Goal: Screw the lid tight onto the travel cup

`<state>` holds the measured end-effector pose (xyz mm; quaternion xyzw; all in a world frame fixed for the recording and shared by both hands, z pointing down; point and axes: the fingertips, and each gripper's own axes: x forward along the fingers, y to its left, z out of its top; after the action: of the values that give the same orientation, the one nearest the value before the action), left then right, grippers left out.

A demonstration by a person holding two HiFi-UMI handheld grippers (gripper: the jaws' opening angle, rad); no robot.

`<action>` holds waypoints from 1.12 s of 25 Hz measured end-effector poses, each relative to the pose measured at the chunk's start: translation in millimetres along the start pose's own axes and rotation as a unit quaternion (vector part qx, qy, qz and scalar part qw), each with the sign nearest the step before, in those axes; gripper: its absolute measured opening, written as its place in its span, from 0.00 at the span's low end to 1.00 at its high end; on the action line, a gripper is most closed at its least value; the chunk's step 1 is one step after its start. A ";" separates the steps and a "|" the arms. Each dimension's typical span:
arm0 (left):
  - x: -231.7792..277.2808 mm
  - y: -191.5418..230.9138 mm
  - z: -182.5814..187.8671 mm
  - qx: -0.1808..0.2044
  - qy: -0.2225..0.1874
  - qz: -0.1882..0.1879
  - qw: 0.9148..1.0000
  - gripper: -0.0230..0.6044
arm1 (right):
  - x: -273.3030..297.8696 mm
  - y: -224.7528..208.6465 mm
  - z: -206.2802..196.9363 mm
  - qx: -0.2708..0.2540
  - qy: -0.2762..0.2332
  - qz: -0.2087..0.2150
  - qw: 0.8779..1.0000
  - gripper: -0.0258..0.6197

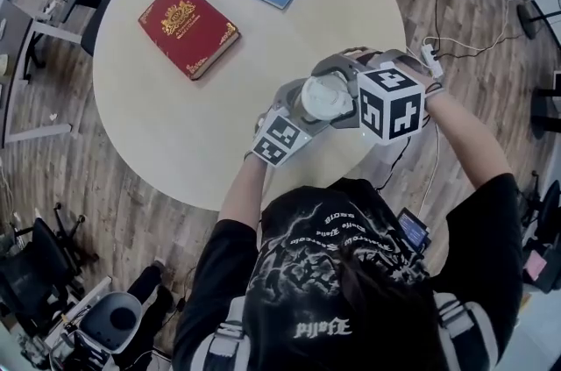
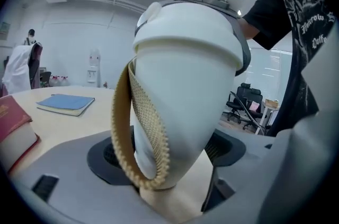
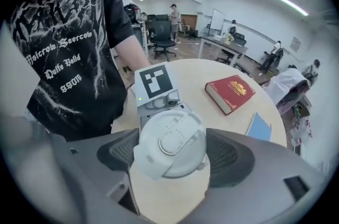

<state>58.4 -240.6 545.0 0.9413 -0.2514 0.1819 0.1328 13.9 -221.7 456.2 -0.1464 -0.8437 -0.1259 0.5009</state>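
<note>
- Round surface (image 1: 175, 128) (red book (image 1: 188, 29) aside): left gripper (image 2: 167, 157) fingers clamp travel cup (image 2: 185, 101).
- Above, right gripper (image 3: 175, 157) fingers pinch lid (image 3: 169, 141); twist squarely, keeping cup steady.

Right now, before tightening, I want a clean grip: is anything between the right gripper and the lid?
Nothing visible. The lid sits on the travel cup, held directly between the right gripper's pads; the left gripper grips the cup low down.
</note>
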 end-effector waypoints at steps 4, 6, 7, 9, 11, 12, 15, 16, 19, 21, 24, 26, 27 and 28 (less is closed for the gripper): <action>0.3 1.6 -0.3 0.000 0.003 -0.004 1.000 0.69 | -0.7 -5.3 0.1 0.064 -0.015 -0.043 0.997 0.66; 0.7 1.2 -0.4 -0.003 0.004 -0.003 1.000 0.69 | -1.5 -6.6 0.5 0.095 -0.027 -0.064 0.993 0.66; 0.7 1.1 -0.5 -0.004 0.004 -0.001 1.000 0.69 | -1.9 -7.1 0.7 0.109 -0.034 -0.074 0.991 0.66; 0.8 1.0 -0.7 -0.006 0.006 0.001 1.000 0.69 | -3.1 -8.2 0.9 0.135 -0.048 -0.095 0.985 0.66; 0.8 1.0 -1.4 -0.006 0.008 0.003 1.000 0.69 | -4.0 -9.2 1.0 0.158 -0.061 -0.115 0.979 0.66; 0.7 1.2 -1.8 -0.006 0.008 0.004 1.000 0.69 | -4.3 -9.9 1.1 0.169 -0.068 -0.126 0.975 0.66; 0.3 2.9 -2.5 -0.006 0.007 0.007 1.000 0.69 | -5.3 -12.3 1.0 0.201 -0.088 -0.159 0.962 0.66; 0.3 3.2 -2.6 -0.005 0.007 0.007 1.000 0.69 | -5.4 -12.4 0.4 0.214 -0.092 -0.172 0.957 0.66; 0.4 1.9 -3.0 -0.006 0.004 0.007 1.000 0.69 | -6.4 -12.0 -1.3 0.249 -0.100 -0.210 0.940 0.66; 0.2 2.5 -2.7 -0.007 0.000 0.010 1.000 0.69 | -7.6 -13.3 -1.0 0.270 -0.116 -0.236 0.926 0.66; -0.2 3.3 -2.6 -0.009 -0.002 0.014 1.000 0.69 | -8.7 -14.2 -0.8 0.299 -0.139 -0.271 0.904 0.66; 0.0 3.4 -2.6 -0.010 -0.003 0.017 1.000 0.69 | -9.5 -14.9 -0.9 0.314 -0.149 -0.293 0.891 0.66; 0.1 3.6 -2.9 -0.011 -0.003 0.019 1.000 0.69 | -9.8 -15.5 -0.9 0.321 -0.152 -0.304 0.884 0.66; 0.1 4.0 -3.2 -0.012 -0.004 0.022 1.000 0.69 | -10.0 -16.2 -1.0 0.329 -0.155 -0.315 0.877 0.66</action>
<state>55.5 -242.9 548.6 0.9345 -0.2747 0.1783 0.1393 13.3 -238.3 446.8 0.2823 -0.9050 0.0319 0.3167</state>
